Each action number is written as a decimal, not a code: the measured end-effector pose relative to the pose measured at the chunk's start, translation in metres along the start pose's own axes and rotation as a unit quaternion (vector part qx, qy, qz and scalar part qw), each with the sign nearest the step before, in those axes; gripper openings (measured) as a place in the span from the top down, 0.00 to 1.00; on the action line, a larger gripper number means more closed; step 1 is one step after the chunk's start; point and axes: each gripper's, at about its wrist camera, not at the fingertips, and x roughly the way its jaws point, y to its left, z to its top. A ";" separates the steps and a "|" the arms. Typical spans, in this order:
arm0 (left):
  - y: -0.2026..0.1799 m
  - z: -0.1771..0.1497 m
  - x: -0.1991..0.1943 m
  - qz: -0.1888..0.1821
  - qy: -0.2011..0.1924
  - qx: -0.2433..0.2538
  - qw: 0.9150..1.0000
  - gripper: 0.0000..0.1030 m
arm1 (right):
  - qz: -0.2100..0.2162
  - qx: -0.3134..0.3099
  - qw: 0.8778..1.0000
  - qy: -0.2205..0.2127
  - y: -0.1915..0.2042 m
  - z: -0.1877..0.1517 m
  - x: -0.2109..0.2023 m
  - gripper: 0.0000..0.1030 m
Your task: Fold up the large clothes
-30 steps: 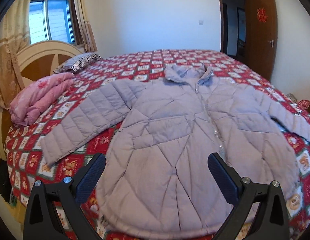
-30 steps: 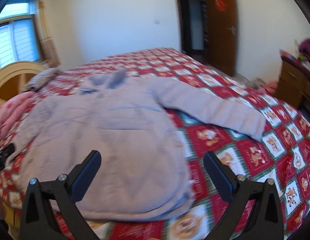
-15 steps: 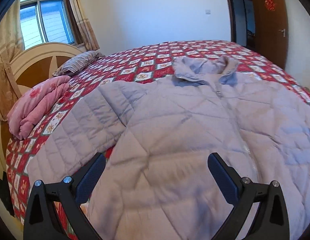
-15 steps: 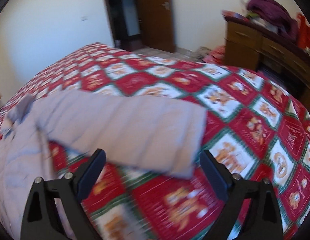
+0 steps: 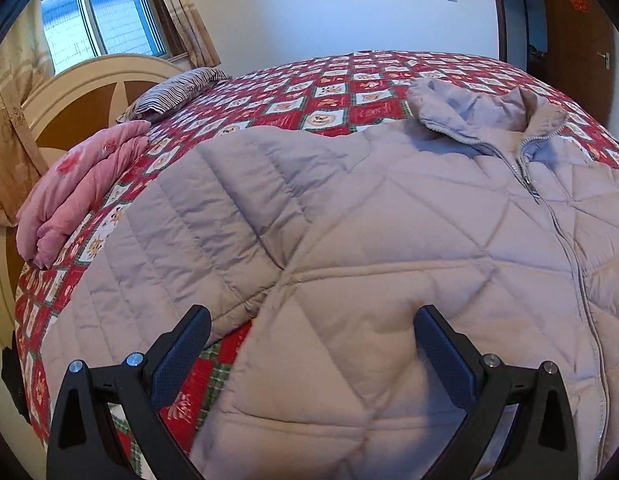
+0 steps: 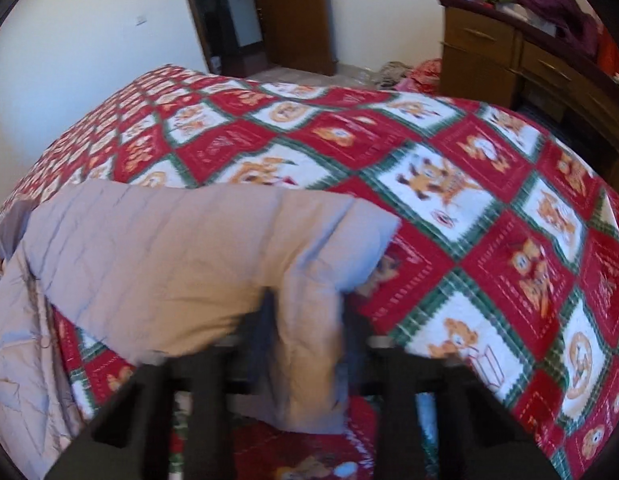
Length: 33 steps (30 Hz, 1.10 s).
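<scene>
Quilted lilac puffer jacket (image 5: 389,240) lies front-up and zipped on the red patchwork bedspread (image 5: 329,92), collar (image 5: 481,116) toward the far side, near sleeve (image 5: 169,248) angled out toward the bed edge.

Right gripper (image 6: 305,328) is clamped on the other sleeve (image 6: 189,248) near its cuff, padding bunched between the closed fingers. That view is motion-blurred, so how deep the bite goes is unclear.

Left gripper (image 5: 309,354) hangs over the jacket's lower front panel, fingers spread wide, holding nothing. The right-side fingertip looks at or just above the fabric; contact can't be confirmed.

Likely step: first sleeve fold across the body.

Risks from here:
- Slick, puffy shell plus a shallow pinch means the cuff could slide out mid-swing.
- Body isn't pinned, so pulling the sleeve may drag the whole jacket and skew it on the bedspread.
- Down padding springs back, so the fold may not stay flat unless pressed.
- Near sleeve sits close to the edge; any drag that way could tip it off.

Around it: folded pink quilt (image 5: 77,200) and striped pillow (image 5: 177,92) by the headboard (image 5: 81,92); wooden dresser (image 6: 509,56) beyond the bed.
</scene>
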 end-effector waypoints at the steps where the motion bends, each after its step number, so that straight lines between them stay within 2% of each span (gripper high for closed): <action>1: 0.004 0.003 -0.001 0.000 -0.001 0.000 1.000 0.01 | -0.002 -0.005 1.000 -0.003 0.004 0.003 -0.004 0.86; 6: 0.031 0.018 -0.011 -0.001 -0.016 -0.025 1.000 0.01 | 0.006 -0.055 0.997 -0.044 0.046 0.026 -0.029 0.88; 10: 0.041 0.027 -0.011 -0.002 -0.023 -0.040 0.999 0.01 | 0.036 -0.099 0.992 -0.071 0.102 0.042 -0.049 0.88; 15: 0.041 0.029 -0.005 -0.007 -0.018 -0.046 0.999 0.01 | 0.074 -0.156 0.981 -0.088 0.182 0.041 -0.060 0.88; 23: 0.036 0.033 0.009 -0.016 -0.006 -0.056 0.998 0.01 | 0.130 -0.239 0.959 -0.082 0.293 0.002 -0.052 0.88; 33: 0.017 0.012 0.015 -0.041 0.017 -0.042 0.998 0.01 | 0.167 -0.303 0.935 -0.072 0.381 -0.057 -0.034 0.88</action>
